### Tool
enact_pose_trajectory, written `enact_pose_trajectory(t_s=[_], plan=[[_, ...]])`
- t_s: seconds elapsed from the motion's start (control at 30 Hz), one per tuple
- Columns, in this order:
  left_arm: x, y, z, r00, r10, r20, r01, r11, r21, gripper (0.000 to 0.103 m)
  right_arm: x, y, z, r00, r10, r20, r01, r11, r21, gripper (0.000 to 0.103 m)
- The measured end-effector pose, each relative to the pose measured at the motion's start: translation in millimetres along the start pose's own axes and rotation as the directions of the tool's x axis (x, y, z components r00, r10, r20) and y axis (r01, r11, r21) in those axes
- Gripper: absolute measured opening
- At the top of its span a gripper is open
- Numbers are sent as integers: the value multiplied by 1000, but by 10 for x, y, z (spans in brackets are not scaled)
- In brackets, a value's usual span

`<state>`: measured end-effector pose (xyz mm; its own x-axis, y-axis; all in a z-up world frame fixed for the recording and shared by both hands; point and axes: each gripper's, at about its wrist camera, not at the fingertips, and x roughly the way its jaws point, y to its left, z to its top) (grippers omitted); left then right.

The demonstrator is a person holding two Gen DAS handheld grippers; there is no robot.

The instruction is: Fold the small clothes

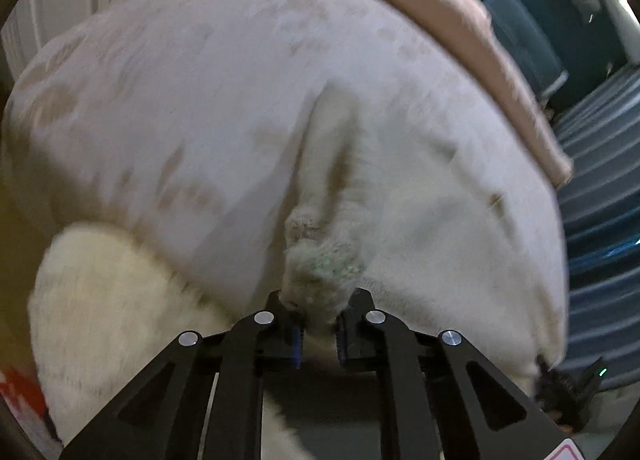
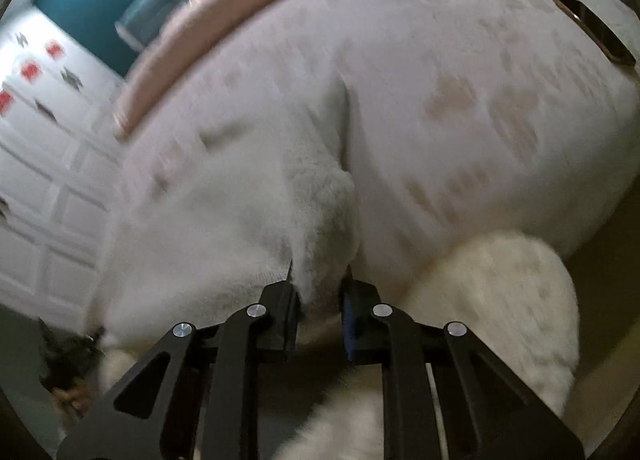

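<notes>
My left gripper [image 1: 318, 320] pinches a bunched fold of the fluffy white garment [image 1: 320, 268]; my right gripper [image 2: 320, 300] clamps another fold; garment lies on the bed [image 2: 500, 120] by its near edge, blurred.

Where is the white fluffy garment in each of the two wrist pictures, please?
Left wrist: the white fluffy garment bunches at lower centre, pinched by the left gripper.
Right wrist: the garment rises at lower centre, pinched by the right gripper.
Shared landmark: the pink blanket edge along the top of the bed.
</notes>
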<state>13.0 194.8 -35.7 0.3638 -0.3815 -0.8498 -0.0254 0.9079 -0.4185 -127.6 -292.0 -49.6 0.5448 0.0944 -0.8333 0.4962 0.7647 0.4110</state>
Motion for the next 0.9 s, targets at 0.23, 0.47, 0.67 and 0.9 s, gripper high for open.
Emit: enact_pose_trajectory(t_s=[0.23,0.47,0.67,0.9], plan=[[-44,37,-140,994,109,31,-108,994,-32,27,-273,-60,58,989,-125,80,127,992,-23,41],[-308,-302,545,973,44,225,-55,998,42,69,-446,278,553,965,-48,257,93,982,-162,64],[535,-646,1136,993,-14,114,5,997,81,73,258,548,1126,973,-10,232,52,983,-175,75],[933,-773,1221,998,-13,62,5,992,128,7,817,610,1178,992,-46,118,68,980,-187,7]])
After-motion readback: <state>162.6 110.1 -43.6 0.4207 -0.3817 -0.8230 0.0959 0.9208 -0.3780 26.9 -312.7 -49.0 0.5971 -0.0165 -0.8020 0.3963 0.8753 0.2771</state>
